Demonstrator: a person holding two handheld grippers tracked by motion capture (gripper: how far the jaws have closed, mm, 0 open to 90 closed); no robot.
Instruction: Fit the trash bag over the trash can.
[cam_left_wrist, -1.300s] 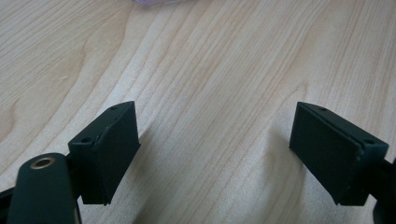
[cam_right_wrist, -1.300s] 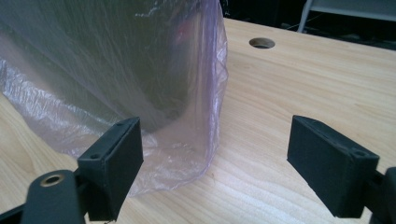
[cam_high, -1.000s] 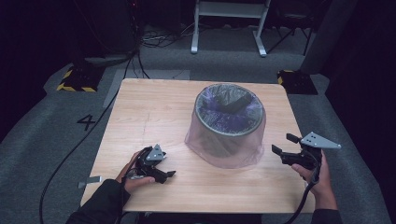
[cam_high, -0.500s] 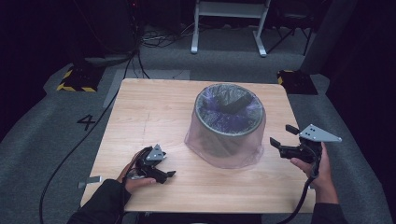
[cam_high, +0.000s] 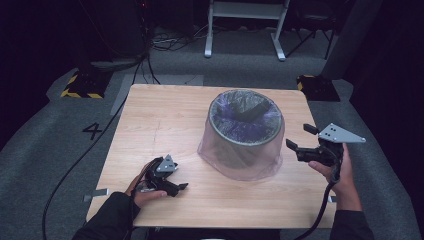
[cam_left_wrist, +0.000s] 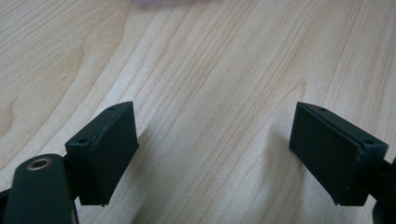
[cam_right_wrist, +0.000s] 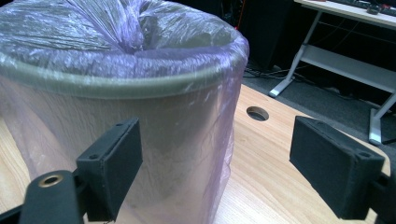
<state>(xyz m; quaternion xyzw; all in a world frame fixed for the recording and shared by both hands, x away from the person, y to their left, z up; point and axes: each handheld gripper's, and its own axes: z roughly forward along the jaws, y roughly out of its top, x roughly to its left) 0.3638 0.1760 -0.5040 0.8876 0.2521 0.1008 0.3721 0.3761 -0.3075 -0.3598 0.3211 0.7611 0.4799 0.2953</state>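
One bin (cam_high: 243, 134) lined with a purple plastic bag (cam_high: 260, 167) stands on the wooden table (cam_high: 160, 120), right of centre. From above, a dark object (cam_high: 248, 110) lies inside the bin; the right gripper view shows instead the bin's rim and a round hole (cam_right_wrist: 257, 113) in the tabletop. Two grippers: the left gripper (cam_high: 172, 187) rests low on the table near its front edge, jaws apart over bare wood; the right gripper (cam_high: 298, 141) hangs just beside the bin, jaws wide apart, nothing between them

Pale matt wood-grain table (cam_high: 160, 125), glossy crinkled purple plastic liner (cam_right_wrist: 140, 42) over smooth bin (cam_high: 245, 135)
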